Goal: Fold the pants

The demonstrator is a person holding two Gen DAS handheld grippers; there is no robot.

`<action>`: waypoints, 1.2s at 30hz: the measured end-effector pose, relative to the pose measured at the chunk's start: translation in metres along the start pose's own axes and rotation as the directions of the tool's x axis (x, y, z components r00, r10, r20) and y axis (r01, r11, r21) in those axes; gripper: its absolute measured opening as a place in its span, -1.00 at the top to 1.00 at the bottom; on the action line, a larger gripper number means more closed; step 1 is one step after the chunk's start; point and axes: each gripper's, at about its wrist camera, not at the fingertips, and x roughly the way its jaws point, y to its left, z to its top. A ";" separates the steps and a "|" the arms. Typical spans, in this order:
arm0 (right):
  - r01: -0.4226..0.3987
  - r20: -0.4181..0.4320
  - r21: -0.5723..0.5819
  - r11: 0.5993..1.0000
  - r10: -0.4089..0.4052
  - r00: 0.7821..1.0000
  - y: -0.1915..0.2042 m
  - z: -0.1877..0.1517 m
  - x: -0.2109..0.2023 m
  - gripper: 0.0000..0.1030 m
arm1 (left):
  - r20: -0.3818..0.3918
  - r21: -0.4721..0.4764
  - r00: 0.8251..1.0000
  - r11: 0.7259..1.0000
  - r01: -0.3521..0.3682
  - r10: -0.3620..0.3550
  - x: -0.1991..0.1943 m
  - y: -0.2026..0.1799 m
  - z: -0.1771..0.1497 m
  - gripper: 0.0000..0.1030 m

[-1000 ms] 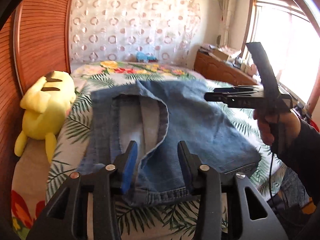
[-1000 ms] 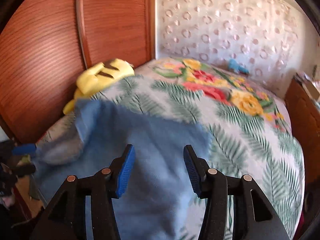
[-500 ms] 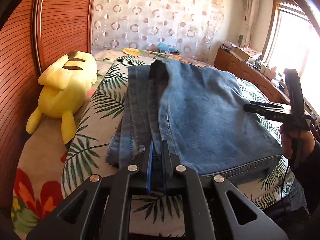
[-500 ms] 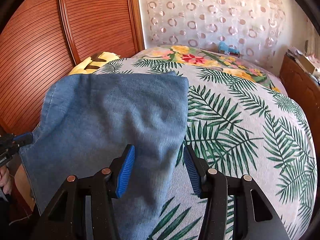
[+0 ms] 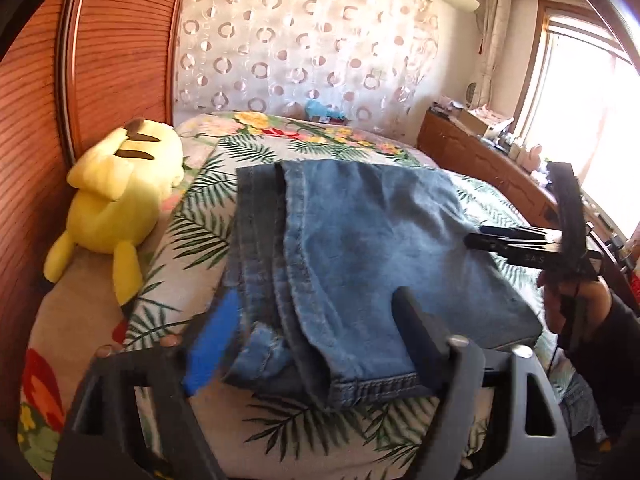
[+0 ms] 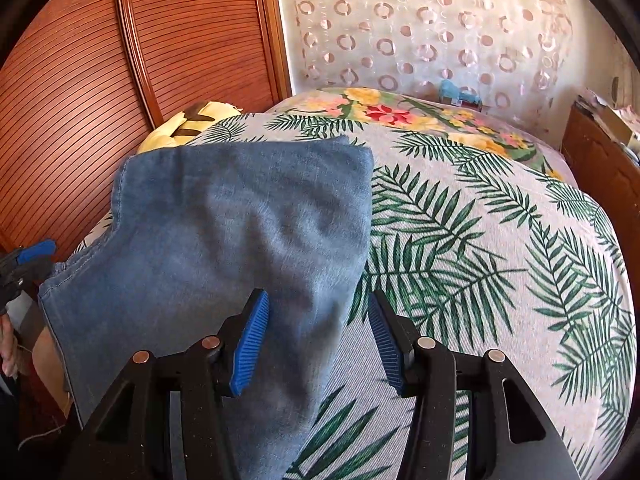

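Folded blue denim pants [image 5: 372, 248] are lying on a bed [image 5: 192, 220] spread with a palm-leaf and flower print cover, the stack forming a rough rectangle near the bed's near edge. The cloth is showing a faded, finely woven face, thick double-stitched seams running lengthwise and a hemmed cuff at the near end; a darker layer is peeking out along the left side.

The left tongs [image 5: 304, 336] are opening around the near end of the pants, their black fingers and a ribbed blue pad [image 5: 212, 340] blurred on either side of the cuff; the pads do not appear to be pressing on the denim, though the blur is making that hard to judge.

The right tongs [image 6: 316, 336] are standing apart over the pants' right edge, ribbed blue pads clear of the cloth, gripping nothing. In the left view a hand [image 5: 576, 300] in a dark sleeve is holding them beside the stack.

A soft yellow plush toy [image 5: 116, 200] is resting face down at the bed's left side, against a slatted reddish wood wardrobe [image 5: 120, 48]. A sheer curtain [image 5: 304, 44] dotted with rings is hanging behind the bed.
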 end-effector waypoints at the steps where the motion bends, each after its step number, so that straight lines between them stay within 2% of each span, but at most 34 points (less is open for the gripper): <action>1: -0.007 -0.002 0.001 1.000 0.007 1.000 -0.001 0.003 0.001 -0.06 | 0.000 0.001 1.000 1.000 -0.001 0.001 0.002 -0.001 0.002 -0.56; 10: -0.059 -0.042 0.019 0.998 0.060 0.997 -0.017 0.042 0.039 -0.10 | 0.011 0.053 1.000 0.999 -0.007 0.007 0.012 -0.019 0.015 -0.56; 14: -0.073 -0.057 0.032 0.997 0.075 0.996 -0.026 0.055 0.060 -0.23 | 0.003 0.075 1.000 0.997 -0.001 0.000 0.018 -0.028 0.017 -0.56; 19: -0.123 -0.076 0.057 0.991 0.128 0.989 -0.031 0.063 0.084 -0.26 | -0.001 0.092 1.000 0.996 0.009 -0.009 0.022 -0.035 0.019 -0.56; 25: -0.179 -0.057 0.069 0.981 0.183 0.981 -0.029 0.067 0.102 -0.25 | 0.001 0.110 1.000 0.994 0.018 -0.018 0.022 -0.041 0.021 -0.56; 28: -0.210 -0.045 0.104 0.972 0.216 0.975 -0.027 0.067 0.103 0.23 | 0.006 0.111 1.000 0.994 0.019 -0.020 0.022 -0.043 0.022 -0.56; 29: -0.206 -0.035 0.085 0.975 0.210 0.977 -0.023 0.067 0.101 0.67 | 0.005 0.112 1.000 0.993 0.021 -0.021 0.022 -0.043 0.023 -0.56; 30: -0.216 -0.027 0.072 0.974 0.219 0.975 -0.020 0.068 0.097 0.76 | 0.003 0.114 1.000 0.993 0.020 -0.020 0.023 -0.044 0.023 -0.56; 36: -0.229 0.095 0.043 0.973 0.224 0.970 -0.021 0.081 0.054 0.86 | 0.008 0.122 1.000 0.992 0.020 -0.021 0.023 -0.048 0.026 -0.56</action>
